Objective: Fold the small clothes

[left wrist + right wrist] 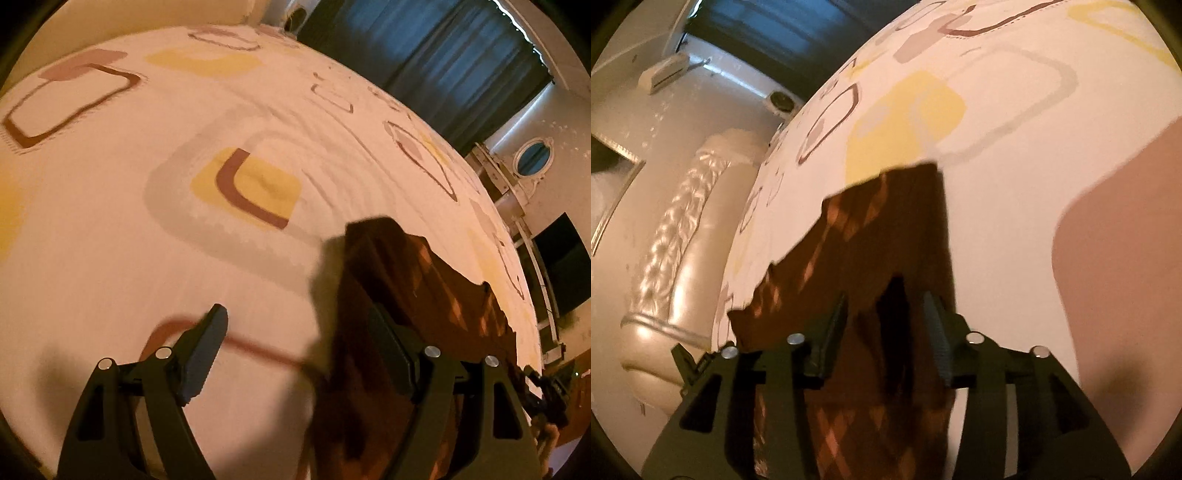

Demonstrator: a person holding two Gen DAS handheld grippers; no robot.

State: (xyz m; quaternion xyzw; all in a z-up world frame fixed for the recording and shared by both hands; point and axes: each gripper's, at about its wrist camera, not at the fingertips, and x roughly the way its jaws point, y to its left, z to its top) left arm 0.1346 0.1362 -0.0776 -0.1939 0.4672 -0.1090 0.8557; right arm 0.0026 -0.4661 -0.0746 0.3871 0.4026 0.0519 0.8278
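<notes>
brown garment (886, 229) lies on bedsheet (110, 258) between parted right tongs (886, 332).

Brown patterned garment (886, 236): we find its near end cut off at six o'clock in both wrist views, its weave motion-blurred, with the bedsheet (110, 229) beneath hidden and the dark device (546, 398) at four o'clock too small to identify.

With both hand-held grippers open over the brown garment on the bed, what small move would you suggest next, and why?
Probably draw the right hand-held gripper back off the brown garment: its jaws stand apart with cloth loose between them, and the garment already lies on the bed sheet.
</notes>
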